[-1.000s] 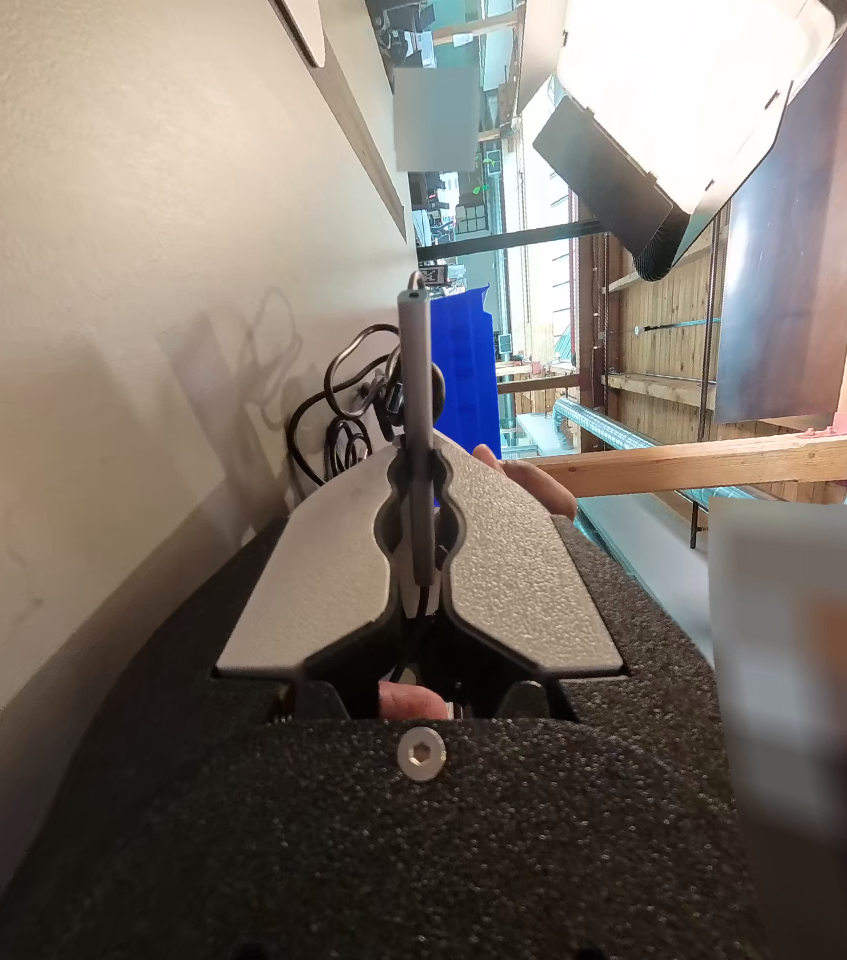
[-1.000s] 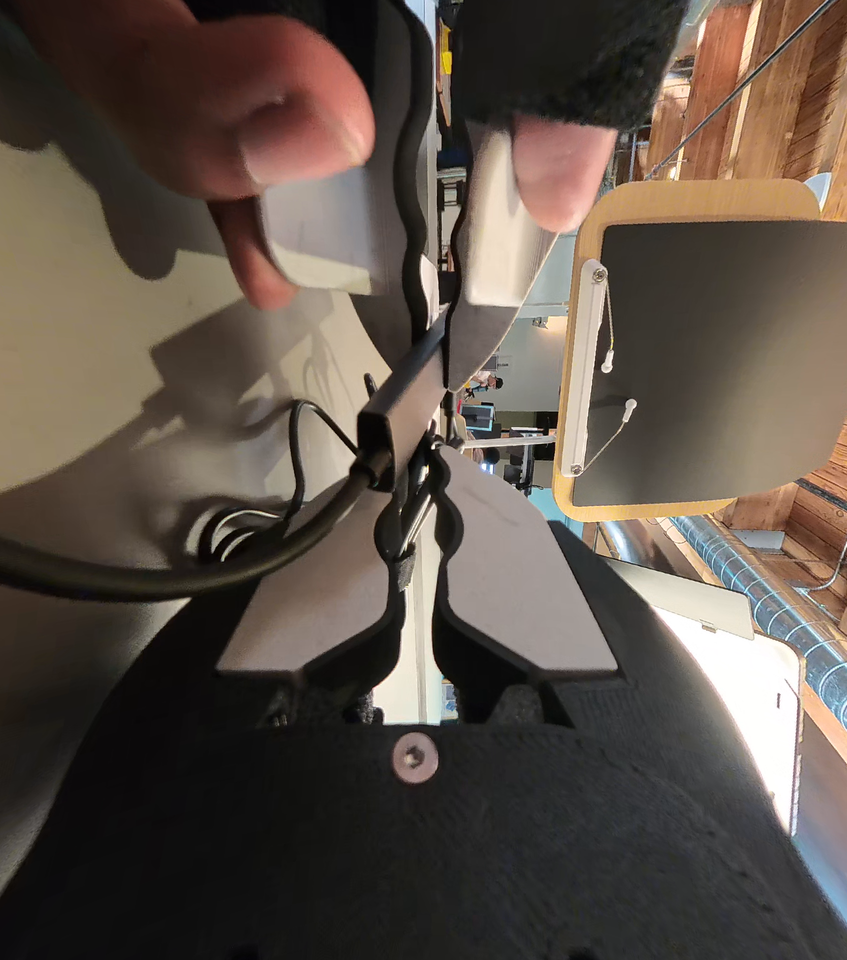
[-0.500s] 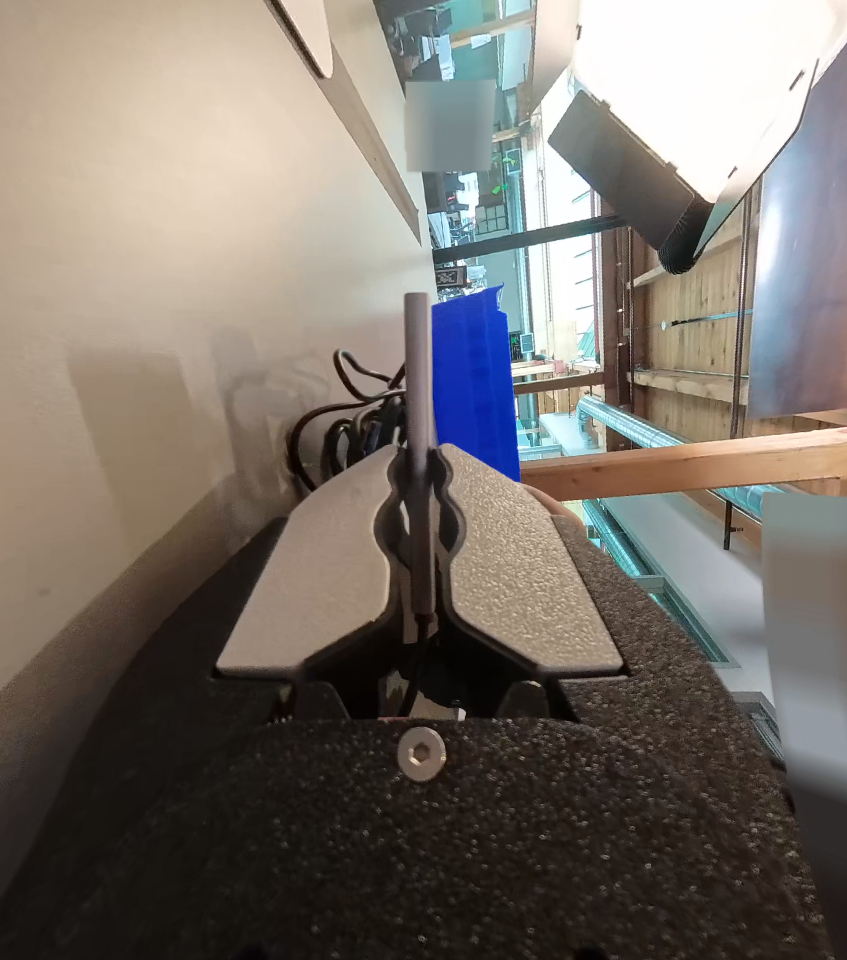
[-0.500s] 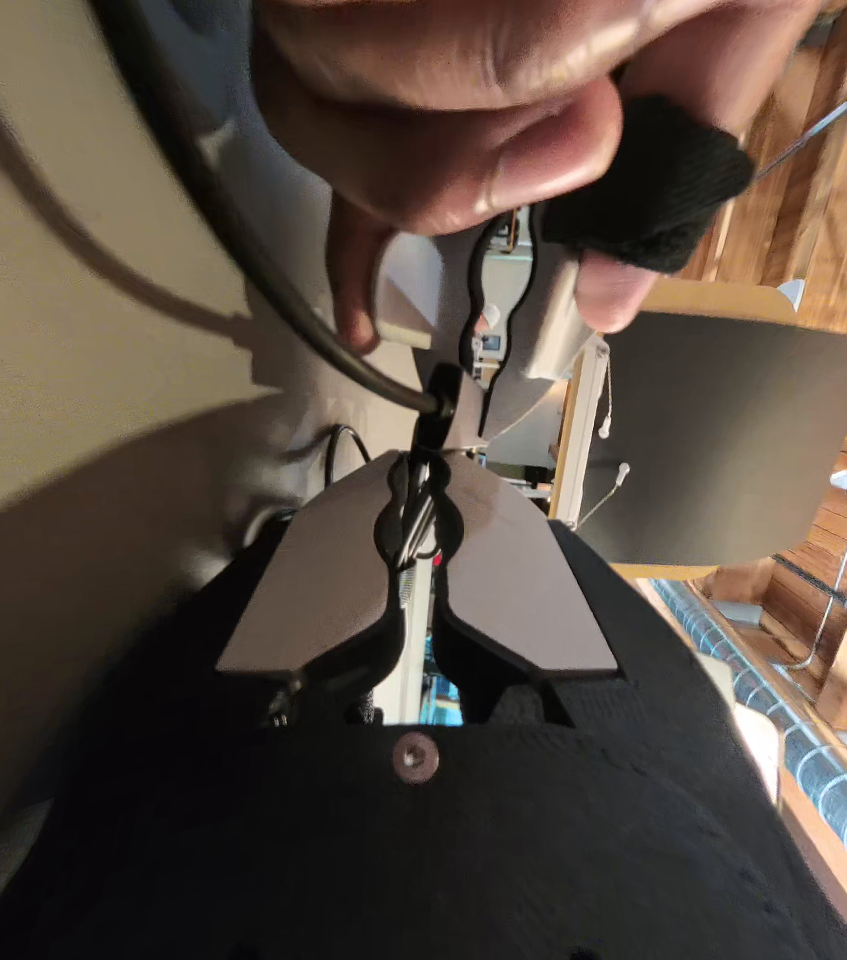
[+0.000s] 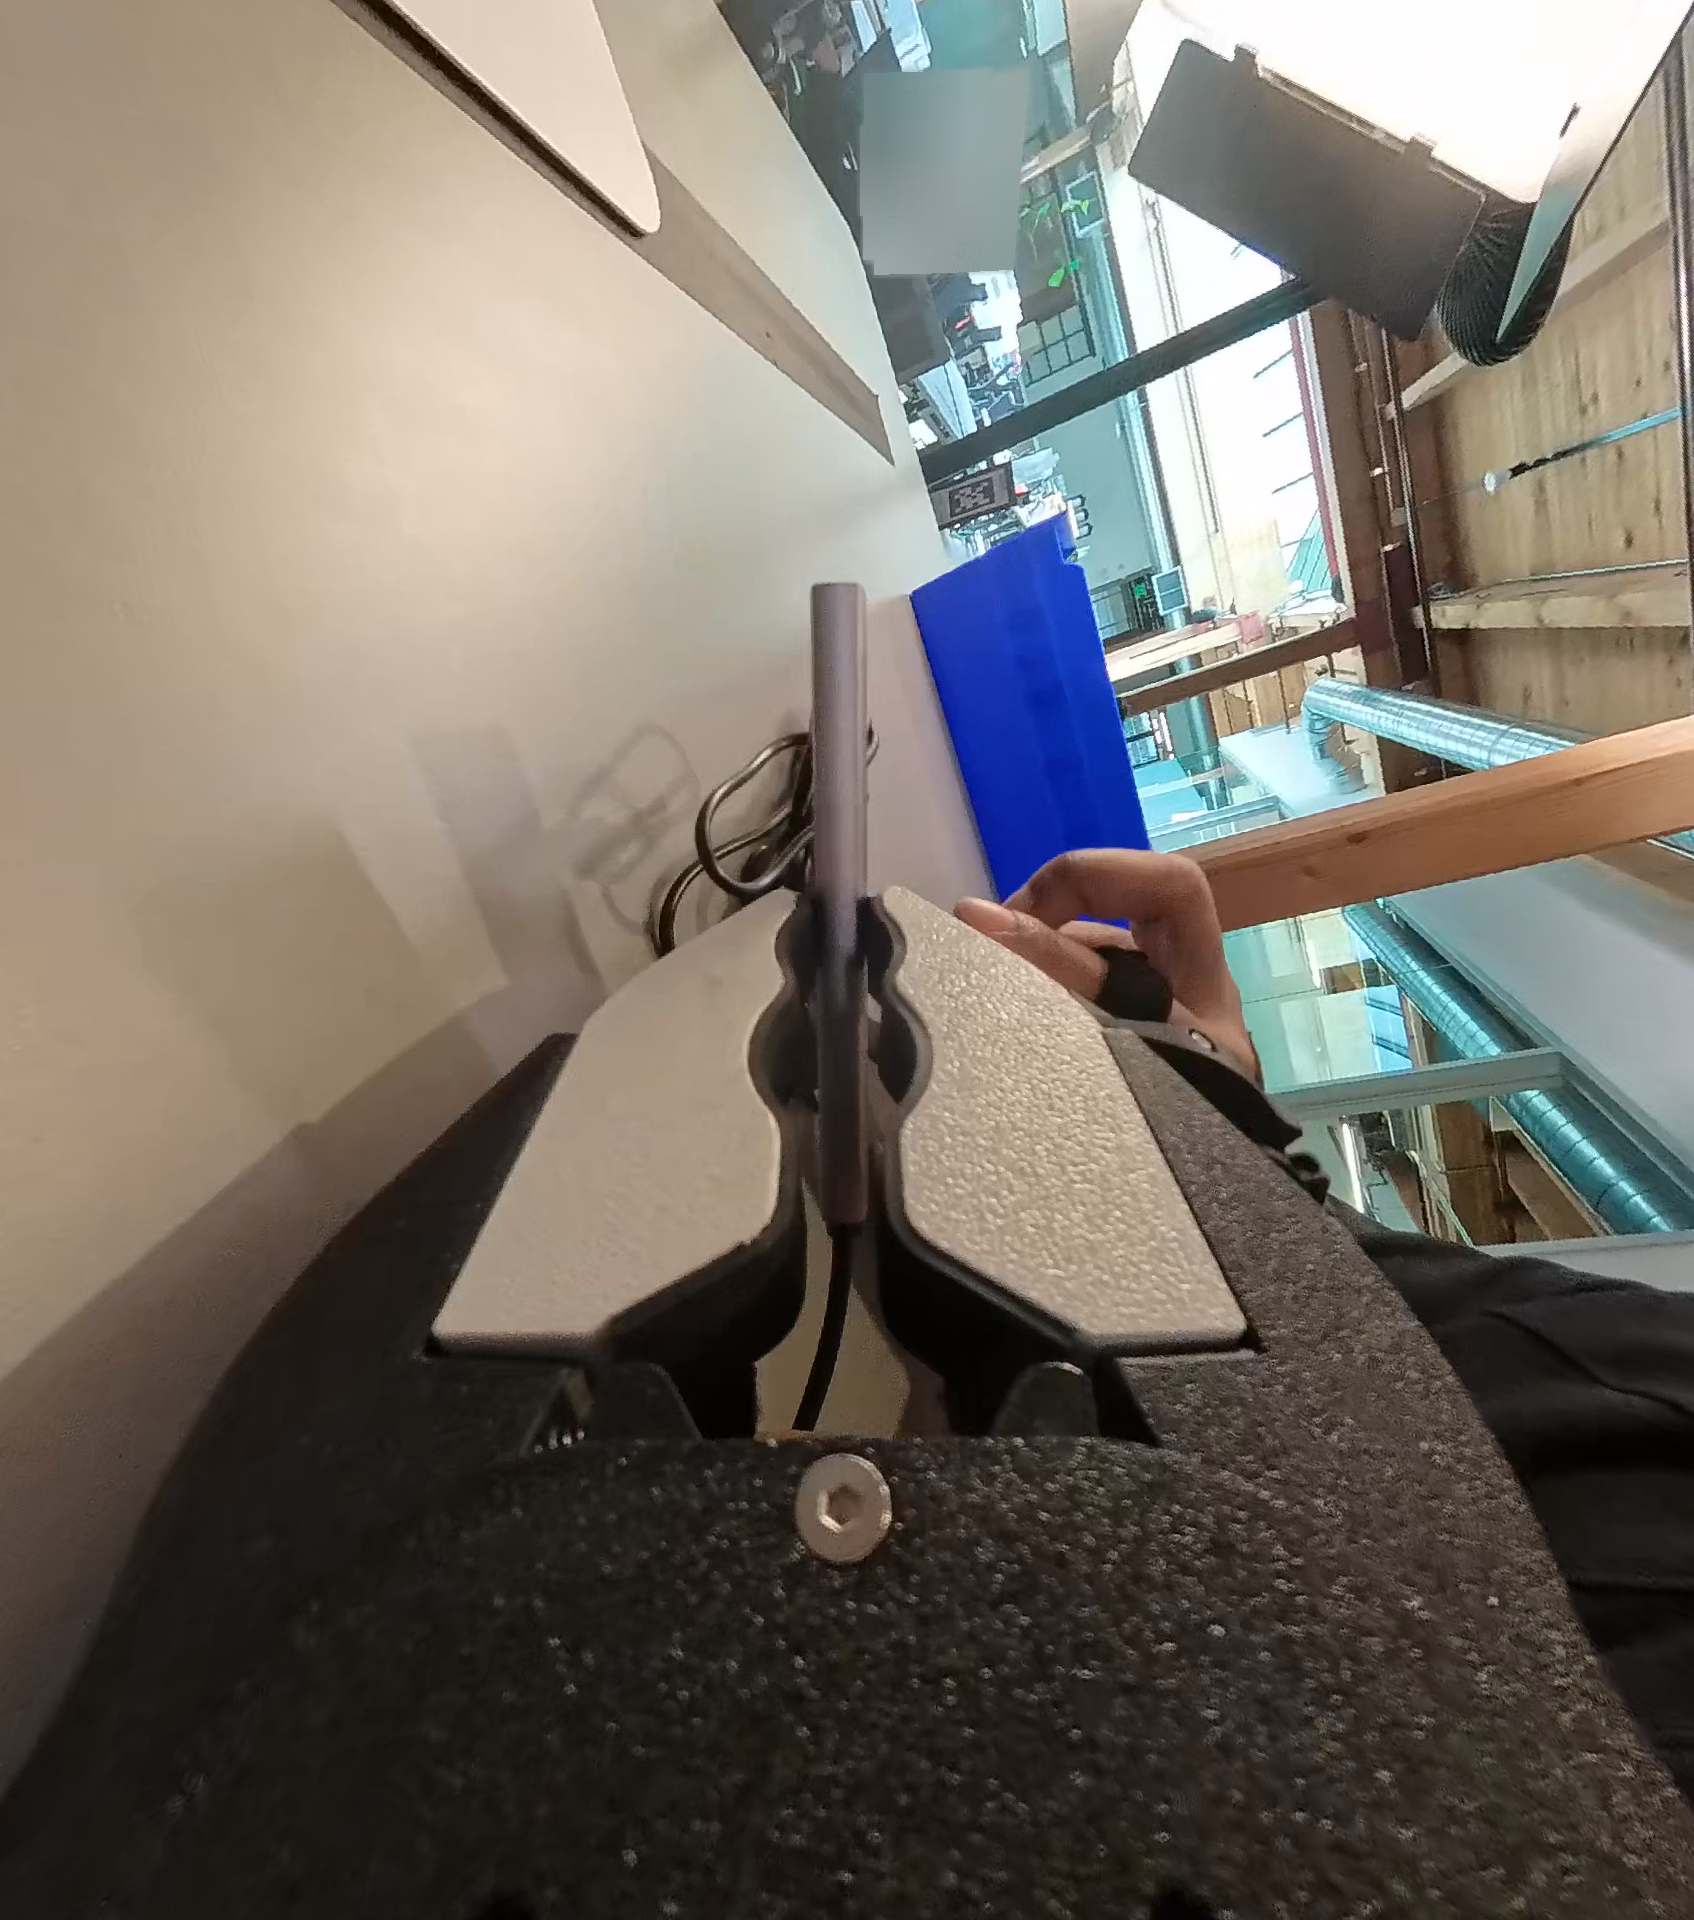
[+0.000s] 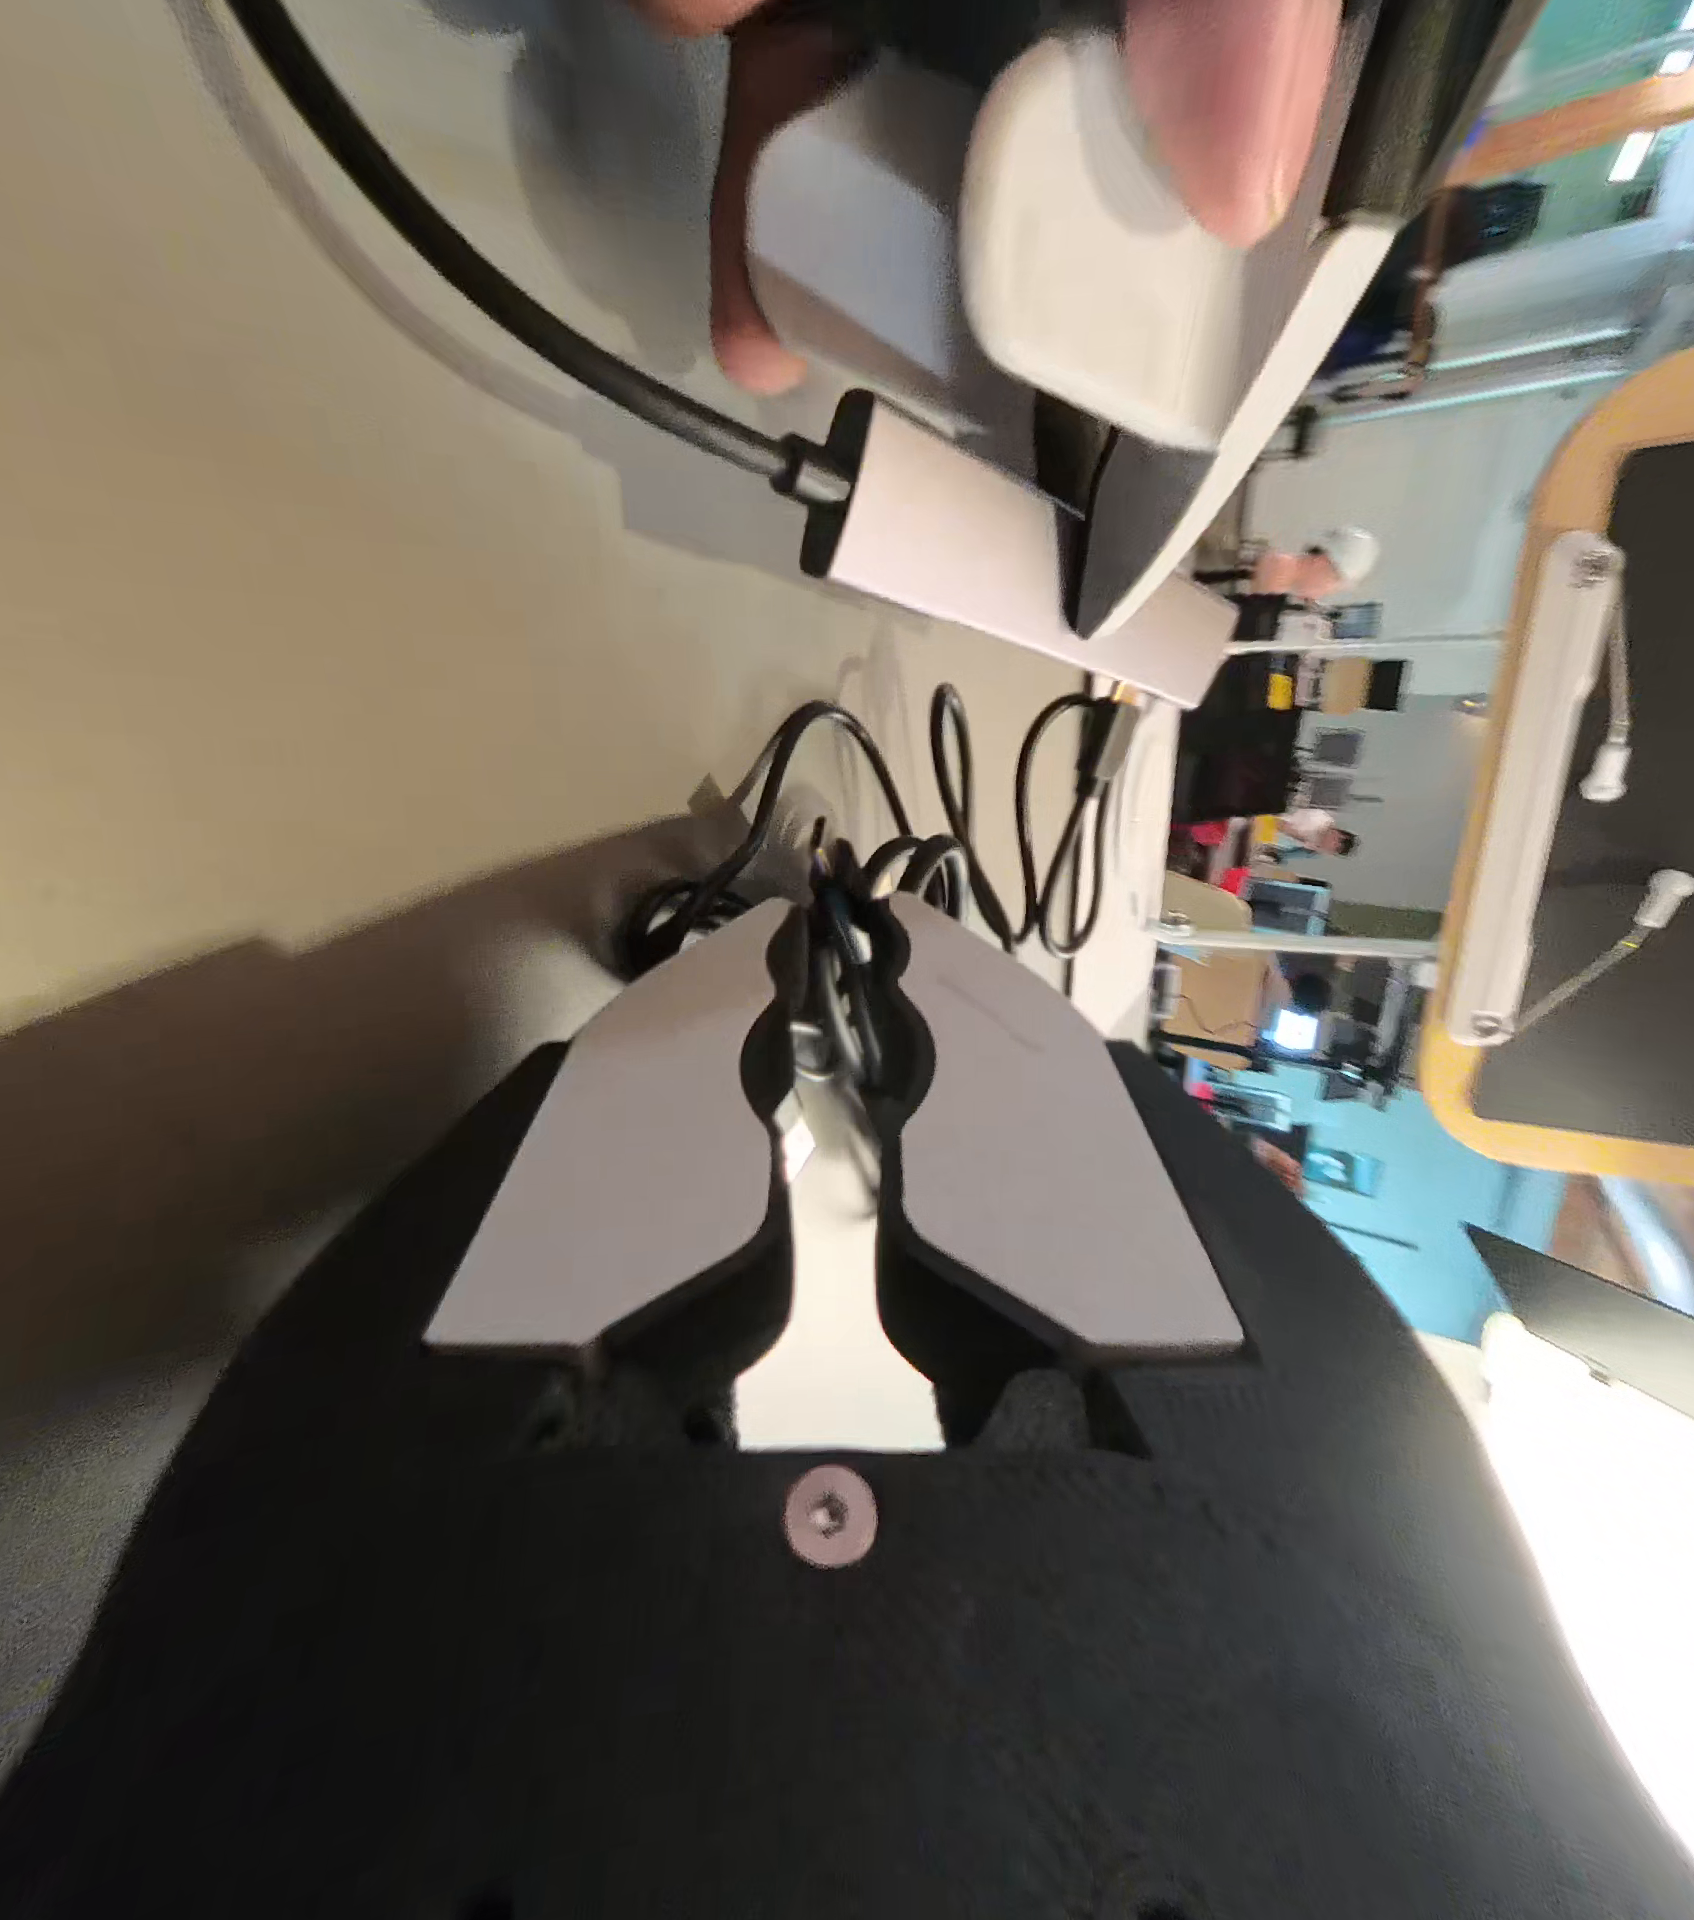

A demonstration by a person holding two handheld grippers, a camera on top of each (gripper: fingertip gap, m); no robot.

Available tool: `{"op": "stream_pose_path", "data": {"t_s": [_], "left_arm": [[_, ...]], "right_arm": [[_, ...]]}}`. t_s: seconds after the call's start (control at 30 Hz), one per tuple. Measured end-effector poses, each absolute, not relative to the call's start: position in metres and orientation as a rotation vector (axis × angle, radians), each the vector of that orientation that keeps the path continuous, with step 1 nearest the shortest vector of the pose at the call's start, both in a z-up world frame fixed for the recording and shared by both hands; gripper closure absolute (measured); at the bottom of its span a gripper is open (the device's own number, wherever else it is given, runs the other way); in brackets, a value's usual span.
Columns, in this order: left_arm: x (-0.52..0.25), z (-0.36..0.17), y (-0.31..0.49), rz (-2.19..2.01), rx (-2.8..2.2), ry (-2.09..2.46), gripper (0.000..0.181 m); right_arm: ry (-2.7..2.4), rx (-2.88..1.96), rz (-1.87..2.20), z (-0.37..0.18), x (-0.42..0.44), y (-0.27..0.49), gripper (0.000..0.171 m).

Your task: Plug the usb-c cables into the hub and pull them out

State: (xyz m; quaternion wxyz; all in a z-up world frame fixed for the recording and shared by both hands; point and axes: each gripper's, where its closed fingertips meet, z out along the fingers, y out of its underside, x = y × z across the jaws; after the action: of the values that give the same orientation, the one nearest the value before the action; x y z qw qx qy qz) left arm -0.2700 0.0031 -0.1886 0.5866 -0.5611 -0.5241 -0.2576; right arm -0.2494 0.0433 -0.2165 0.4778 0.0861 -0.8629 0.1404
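No brand mark or legible writing showed on the tools or the cables; a small dark sign (image 5: 975, 497) far behind carried marks too small to make out.

In the left wrist view, the left gripper (image 5: 838, 925) was clenched on a slim grey metal hub (image 5: 839, 790), held edge-on between its grey textured fingers (image 5: 1030, 1122) and jutting out past the tips. A thin black lead (image 5: 827, 1340) ran from the hub's near end down through the gap. Just right of the fingers a person's hand (image 5: 1123, 935) showed, with a black sleeve behind it. A tangle of black cables (image 5: 749, 831) lay on the pale beige tabletop (image 5: 251, 520) beyond, beside a bright blue plastic bin (image 5: 1025, 717).

In the right wrist view, the right gripper (image 6: 838, 925) was closed on black usb-c cables (image 6: 848, 997), with a silver plug (image 6: 812, 1117) lying in the slot between the fingers. More black cable looped on the table past the tips, one end bearing a metal connector (image 6: 1108, 743). Above and beyond, blurred, the other tool pinched the hub (image 6: 957, 540), which hung apart from the right gripper's tips.
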Motion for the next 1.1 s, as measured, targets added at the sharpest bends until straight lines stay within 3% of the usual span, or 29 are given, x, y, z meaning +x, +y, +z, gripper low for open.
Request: {"op": "stream_pose_path", "data": {"t_s": [0.23,0.6,0.93,1.1], "left_arm": [[-0.271,-0.188,0.004,-0.633,-1.299,-1.2,0.172],[-0.288,-0.179,-0.015,-0.578,-1.207,-1.193,0.173],[-0.297,-0.182,-0.022,-0.497,-1.181,-1.245,0.173],[-0.303,-0.181,-0.03,-0.457,-1.129,-1.272,0.173]], "right_arm": [[-2.494,0.187,0.674,-0.212,-0.233,0.053,0.137],[-2.365,0.484,0.688,-0.209,-0.249,0.042,0.148],[-2.316,0.402,0.49,-0.222,-0.271,0.039,0.155],[-2.26,0.312,0.373,-0.203,-0.28,0.066,0.158]]}}
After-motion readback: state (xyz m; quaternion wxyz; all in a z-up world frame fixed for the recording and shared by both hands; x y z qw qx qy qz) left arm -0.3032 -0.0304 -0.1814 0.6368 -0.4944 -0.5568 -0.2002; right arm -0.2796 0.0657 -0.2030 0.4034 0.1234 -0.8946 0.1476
